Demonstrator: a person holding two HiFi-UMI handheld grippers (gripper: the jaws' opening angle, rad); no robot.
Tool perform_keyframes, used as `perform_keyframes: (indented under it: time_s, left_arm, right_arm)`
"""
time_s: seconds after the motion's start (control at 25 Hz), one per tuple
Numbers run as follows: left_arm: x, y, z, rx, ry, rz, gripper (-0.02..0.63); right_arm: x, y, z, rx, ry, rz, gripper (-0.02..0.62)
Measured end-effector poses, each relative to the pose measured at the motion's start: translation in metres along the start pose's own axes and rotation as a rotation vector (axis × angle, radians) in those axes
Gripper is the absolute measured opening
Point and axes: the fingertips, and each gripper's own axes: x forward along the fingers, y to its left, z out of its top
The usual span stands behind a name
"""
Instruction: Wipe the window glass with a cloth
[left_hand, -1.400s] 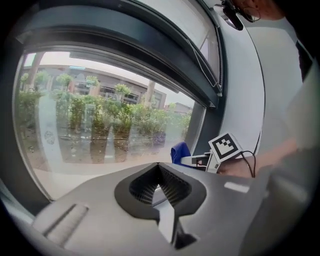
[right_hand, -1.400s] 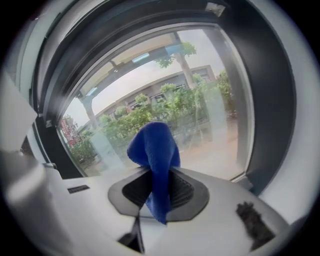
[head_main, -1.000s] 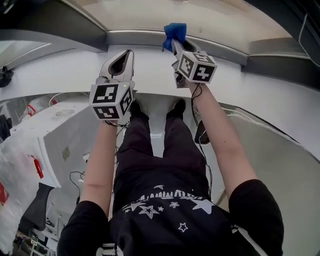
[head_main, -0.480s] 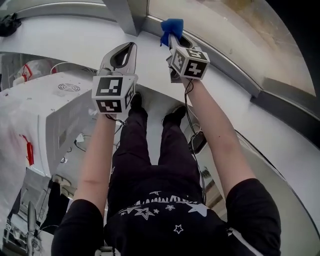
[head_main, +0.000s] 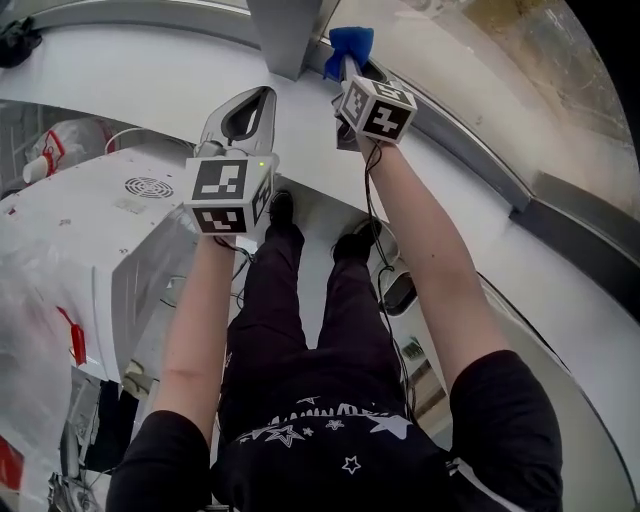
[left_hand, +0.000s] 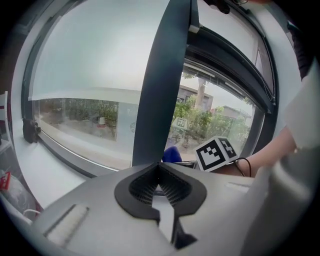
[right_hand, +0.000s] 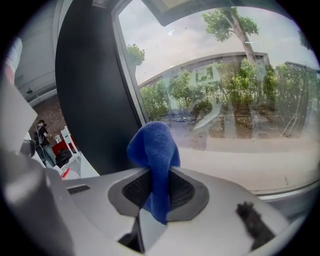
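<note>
We see the right gripper (head_main: 347, 62) clamped on a blue cloth (right_hand: 154, 147). The cloth's bunched end stands near the window glass (right_hand: 235, 100), beside the dark frame post (right_hand: 90, 90); we cannot tell whether it touches. The left gripper (head_main: 243, 105) hovers alongside, jaws together on nothing.

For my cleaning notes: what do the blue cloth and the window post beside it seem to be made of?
Blue cloth: probably microfibre or terry, matte, with fuzzy nap and soft folds. Window post: likely painted metal, smooth dark satin surface; plastic is possible.
</note>
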Motion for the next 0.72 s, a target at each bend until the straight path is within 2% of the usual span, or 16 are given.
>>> perform_keyframes:
  time_s: [0.16, 0.36, 0.56, 0.72]
  left_arm:
    - [0.008, 0.009, -0.007, 0.011, 0.016, -0.008, 0.008]
    - [0.013, 0.003, -0.004, 0.024, 0.026, -0.027, 0.008]
    - [0.018, -0.017, -0.003, 0.039, 0.033, -0.038, 0.008]
    - [0.028, -0.046, -0.003, 0.055, 0.047, -0.061, 0.009]
  right_arm:
    - [0.020, -0.001, 0.001, -0.059, 0.007, -0.012, 0.075]
    - [0.024, -0.010, 0.001, -0.063, 0.008, -0.048, 0.075]
    - [0.010, -0.026, -0.002, -0.062, 0.007, -0.049, 0.075]
    - [-0.013, -0.057, -0.007, -0.064, 0.007, -0.065, 0.075]
